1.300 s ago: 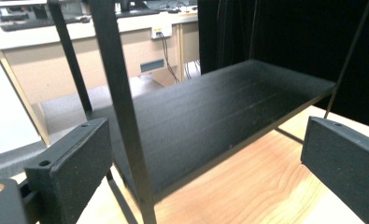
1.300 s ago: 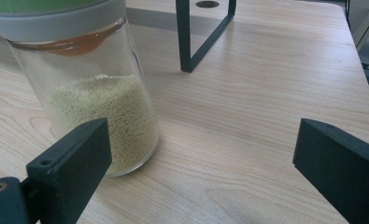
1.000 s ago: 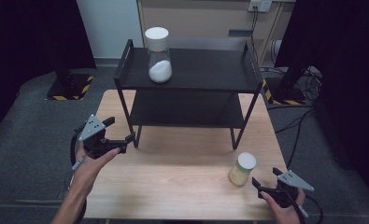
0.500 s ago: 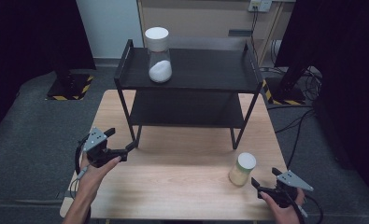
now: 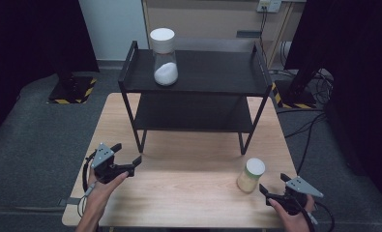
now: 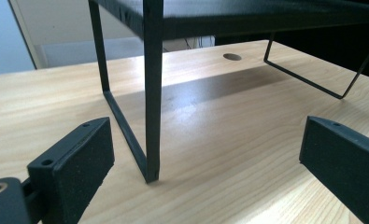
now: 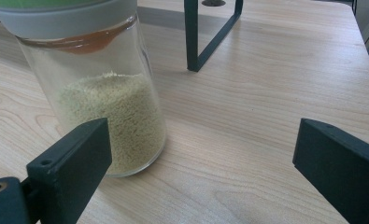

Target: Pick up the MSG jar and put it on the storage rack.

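Table [image 5: 188,179]: light wood, carrying everything you work on.
Shelf rack [image 5: 193,72]: black, two tiers, at the table's far half; a white-filled jar [image 5: 164,57] stands on its top tier.
Grain jar [image 5: 250,175]: upright on the table near the right front, just beside your right gripper [image 5: 271,192].
Right gripper: your jaws stand wide, nothing between them, the jar off their left pad.
Left gripper [image 5: 126,157]: your jaws gape wide, empty, facing the rack's front left leg [image 6: 152,93].
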### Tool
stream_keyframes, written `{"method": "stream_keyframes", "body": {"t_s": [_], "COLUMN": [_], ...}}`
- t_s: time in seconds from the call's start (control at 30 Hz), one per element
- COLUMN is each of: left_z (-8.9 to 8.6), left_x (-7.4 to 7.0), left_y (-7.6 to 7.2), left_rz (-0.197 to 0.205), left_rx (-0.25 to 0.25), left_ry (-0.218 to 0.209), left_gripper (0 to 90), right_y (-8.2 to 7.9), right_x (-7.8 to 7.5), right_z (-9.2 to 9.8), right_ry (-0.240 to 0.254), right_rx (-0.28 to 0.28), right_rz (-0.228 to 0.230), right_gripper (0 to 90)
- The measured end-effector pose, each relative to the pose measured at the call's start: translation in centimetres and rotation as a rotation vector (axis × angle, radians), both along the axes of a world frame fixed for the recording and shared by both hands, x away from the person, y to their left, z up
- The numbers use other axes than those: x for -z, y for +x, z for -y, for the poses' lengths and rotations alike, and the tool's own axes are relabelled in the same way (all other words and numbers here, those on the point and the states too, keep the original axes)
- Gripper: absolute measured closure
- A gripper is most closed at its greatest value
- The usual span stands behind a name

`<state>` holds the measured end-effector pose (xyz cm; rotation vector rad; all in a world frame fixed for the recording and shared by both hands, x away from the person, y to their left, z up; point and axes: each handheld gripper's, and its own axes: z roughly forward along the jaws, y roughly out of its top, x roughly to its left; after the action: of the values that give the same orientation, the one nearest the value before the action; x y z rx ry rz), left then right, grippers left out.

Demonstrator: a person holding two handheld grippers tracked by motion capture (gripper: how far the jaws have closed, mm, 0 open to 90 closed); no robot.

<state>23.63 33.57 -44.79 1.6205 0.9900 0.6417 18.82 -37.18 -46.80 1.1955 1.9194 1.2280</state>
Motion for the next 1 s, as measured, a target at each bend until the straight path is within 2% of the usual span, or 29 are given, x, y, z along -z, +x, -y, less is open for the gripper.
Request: {"method": "stream_keyframes", "body": {"t_s": [0.07,0.4,0.53,0.77,1.0], "left_z": [0.1,0.3,0.9,1.0,1.3], "left_x": [0.4,1.1,1.0,1.1,1.2], "left_y": [-0.2,-0.5,-0.8,-0.6,-0.4], "left_rz": [-0.004,-0.041,-0.042,-0.053,-0.064], "left_rx": [-0.005,-0.012,-0.021,-0.011,-0.002], "left_ry": [-0.006,0.017,0.068,0.063,0.079], "left_gripper": [2.0,2.3,2.3,2.2,2.2], "right_y": [0.0,0.0,0.0,-0.2,-0.3], "right_x": [0.0,-0.1,-0.2,-0.1,-0.2], "right_z": [0.0,-0.1,-0.2,-0.2,0.0], "right_ry": [-0.001,-0.005,-0.012,-0.014,-0.010], "right_rx": [0.000,-0.004,-0.008,-0.008,-0.003], "right_rz": [0.001,0.002,0.005,0.007,0.006], "right_gripper": [4.9,4.9,4.9,5.0,5.0]}}
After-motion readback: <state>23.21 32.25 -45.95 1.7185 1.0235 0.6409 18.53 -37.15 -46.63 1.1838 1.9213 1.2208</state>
